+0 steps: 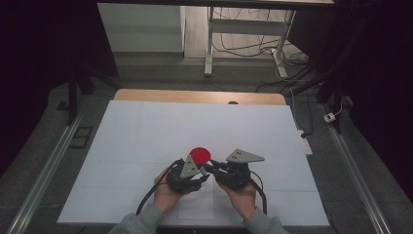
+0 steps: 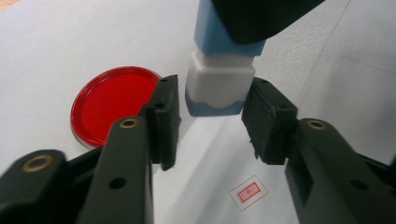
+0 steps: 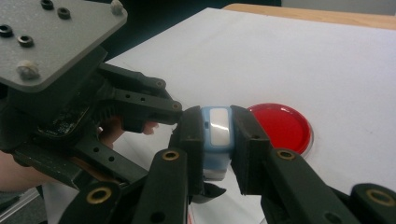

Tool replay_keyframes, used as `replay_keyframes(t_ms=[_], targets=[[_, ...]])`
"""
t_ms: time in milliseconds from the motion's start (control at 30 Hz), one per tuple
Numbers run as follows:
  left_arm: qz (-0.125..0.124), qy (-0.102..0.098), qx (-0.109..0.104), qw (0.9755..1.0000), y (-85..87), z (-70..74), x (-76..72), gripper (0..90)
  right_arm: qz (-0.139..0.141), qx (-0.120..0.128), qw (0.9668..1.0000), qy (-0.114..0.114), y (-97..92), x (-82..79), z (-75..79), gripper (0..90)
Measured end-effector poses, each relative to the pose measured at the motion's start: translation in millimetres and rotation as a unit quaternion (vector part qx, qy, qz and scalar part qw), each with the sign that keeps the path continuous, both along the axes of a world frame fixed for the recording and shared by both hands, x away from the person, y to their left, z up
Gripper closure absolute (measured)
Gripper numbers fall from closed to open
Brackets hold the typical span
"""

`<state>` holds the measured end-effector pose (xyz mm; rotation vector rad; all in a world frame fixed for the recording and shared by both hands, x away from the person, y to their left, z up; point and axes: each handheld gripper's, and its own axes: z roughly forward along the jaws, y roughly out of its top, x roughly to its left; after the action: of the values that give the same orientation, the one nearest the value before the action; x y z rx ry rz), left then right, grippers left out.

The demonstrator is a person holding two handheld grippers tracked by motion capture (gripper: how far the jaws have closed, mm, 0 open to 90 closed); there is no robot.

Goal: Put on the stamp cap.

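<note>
White paper covers the table [image 1: 146, 146]. Right gripper [image 3: 217, 135] is clamped on a blue-and-white stamp [image 3: 218, 133], whose white end pokes between the spread jaws of the left gripper [image 2: 212, 123], beside a red ink pad [image 2: 109, 102].

Left gripper [image 2: 212, 123] jaws parted, right gripper [image 3: 218, 140] jaws clamped — seemingly tip to tip, both hands low, close together.

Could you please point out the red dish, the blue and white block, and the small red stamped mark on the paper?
red dish [image 2: 109, 102]: left gripper view, its red centre.
blue and white block [image 3: 218, 128]: right gripper view, its white face.
red stamped mark [image 2: 248, 192]: left gripper view, the rectangle's middle.
</note>
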<state>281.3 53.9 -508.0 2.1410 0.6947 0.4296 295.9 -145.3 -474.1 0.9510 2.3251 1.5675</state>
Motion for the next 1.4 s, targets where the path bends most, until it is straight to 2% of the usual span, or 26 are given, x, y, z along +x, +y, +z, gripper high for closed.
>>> replay_keyframes(t_ms=[100, 300, 467, 667, 1033, 1133, 1400], targets=[[0.000, 0.004, -0.004, 1.0000, 2.1, 0.7, 1.3, 47.2, -0.001, 0.002, 1.0000, -0.003, -1.8, 0.9, 0.7, 75.4], [-0.003, 0.024, -0.004, 0.9997, 8.5, 2.6, 3.9, 33.9, -0.003, 0.004, 1.0000, -0.003, -5.0, 2.8, 1.0, 75.5], [0.001, 0.036, -0.009, 0.9993, 22.3, 7.9, 3.0, 28.8, -0.002, 0.005, 0.9999, -0.010, -7.9, 4.0, 2.1, 75.5], [0.009, 0.048, -0.033, 0.9983, 38.7, 14.1, 0.4, 27.9, -0.001, 0.000, 0.9998, -0.019, -10.9, 5.9, 2.9, 75.5], [0.018, 0.055, -0.041, 0.9975, 76.9, 20.6, -11.2, 29.1, -0.002, -0.008, 0.9994, -0.033, -19.4, 9.5, 5.4, 75.4], [0.019, 0.053, -0.035, 0.9978, 89.3, 21.4, -17.0, 29.0, -0.004, -0.011, 0.9993, -0.035, -22.3, 11.0, 5.8, 75.4], [0.051, 0.060, -0.039, 0.9961, 125.0, 14.1, -33.5, 29.2, -0.005, -0.016, 0.9989, -0.044, -28.6, 14.3, 7.9, 75.4]])
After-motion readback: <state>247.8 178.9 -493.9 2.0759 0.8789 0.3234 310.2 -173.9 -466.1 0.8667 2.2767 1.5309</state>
